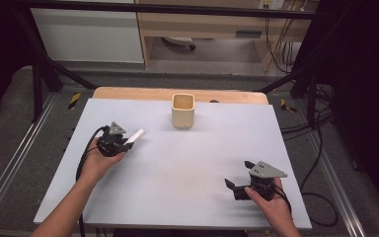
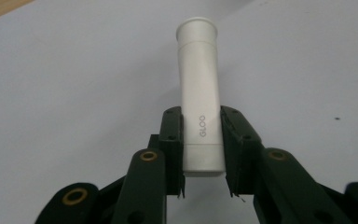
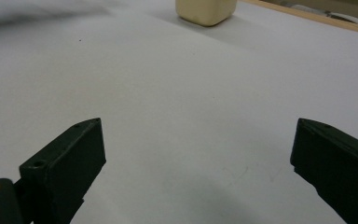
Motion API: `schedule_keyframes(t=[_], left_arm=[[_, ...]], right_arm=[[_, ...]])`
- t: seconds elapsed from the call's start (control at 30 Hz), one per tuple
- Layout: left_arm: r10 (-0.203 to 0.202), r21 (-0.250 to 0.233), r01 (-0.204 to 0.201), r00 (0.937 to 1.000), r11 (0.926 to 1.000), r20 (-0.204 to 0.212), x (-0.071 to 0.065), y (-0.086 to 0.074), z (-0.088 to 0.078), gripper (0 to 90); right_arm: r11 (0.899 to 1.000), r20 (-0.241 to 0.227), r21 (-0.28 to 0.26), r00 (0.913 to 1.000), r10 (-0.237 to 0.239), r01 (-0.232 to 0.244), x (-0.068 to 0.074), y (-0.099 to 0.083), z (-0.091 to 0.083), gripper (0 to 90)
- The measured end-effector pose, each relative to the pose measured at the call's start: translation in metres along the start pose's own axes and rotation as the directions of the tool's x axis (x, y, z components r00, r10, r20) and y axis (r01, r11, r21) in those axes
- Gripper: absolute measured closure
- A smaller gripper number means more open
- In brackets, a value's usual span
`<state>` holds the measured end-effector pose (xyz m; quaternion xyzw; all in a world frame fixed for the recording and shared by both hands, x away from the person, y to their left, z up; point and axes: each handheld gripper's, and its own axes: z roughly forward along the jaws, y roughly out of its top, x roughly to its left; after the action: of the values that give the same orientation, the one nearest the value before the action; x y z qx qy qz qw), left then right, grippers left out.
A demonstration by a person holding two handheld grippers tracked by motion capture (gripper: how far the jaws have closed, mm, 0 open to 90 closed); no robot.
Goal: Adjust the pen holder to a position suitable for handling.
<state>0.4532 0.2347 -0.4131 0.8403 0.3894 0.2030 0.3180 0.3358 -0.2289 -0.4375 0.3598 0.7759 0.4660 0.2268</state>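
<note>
While the left claw [image 2: 202, 154] clamps its two black jaws on the lower end of a white tube [image 2: 199, 100], the tube sticks out past the jaw tips toward the far right, its flared end free in the air. In the left gripper view the printed letters GLOO sit between the jaws, and the jaws press flat on both sides of the tube. From the high view, the left claw [image 1: 128, 143] is over the left half of the counter [image 1: 202, 163], about midway between the near and far edges, with the tube [image 1: 135, 136] apparently lifted off the surface, though the gap below it is hard to judge.

Farther out, a cream square cup [image 1: 183, 110] stands upright near the middle of the counter's far edge, open and seemingly empty. The tube is well apart from it.

The right claw [image 1: 237, 186] rests near the counter's near right corner, its jaws spread wide with nothing between them.

As a judgement, the pick-up is done; carrying the tube to the cup and dropping it in is probably what is left.

Count: one white tube, one cup, two claws, two hands, one counter.
</note>
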Motion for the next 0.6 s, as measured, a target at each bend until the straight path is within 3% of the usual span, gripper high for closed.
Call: schedule_keyframes(t=[0.23,0.3,0.5,0.6], left_arm=[[0.049,-0.019,-0.048,0.9967,0.9987,0.065,-0.025,0.017,-0.010,71.7],[0.065,-0.031,-0.062,0.9945,0.9976,0.083,-0.033,0.022,-0.012,71.6],[0.062,-0.071,-0.050,0.9829,0.9962,0.174,-0.052,0.030,-0.015,71.7],[0.077,-0.068,-0.065,0.9796,0.9955,0.186,-0.059,0.032,-0.016,71.7]], right_arm=[[0.999,0.022,0.001,0.9987,-0.046,0.046,0.010,0.002,0.002,3.5],[0.996,0.042,-0.005,0.9954,-0.086,0.087,0.016,0.006,0.004,3.5],[0.993,0.073,-0.026,0.9907,-0.115,0.117,0.033,0.014,0.010,3.9],[0.990,0.081,-0.028,0.9870,-0.139,0.142,0.040,0.020,0.014,3.8]])
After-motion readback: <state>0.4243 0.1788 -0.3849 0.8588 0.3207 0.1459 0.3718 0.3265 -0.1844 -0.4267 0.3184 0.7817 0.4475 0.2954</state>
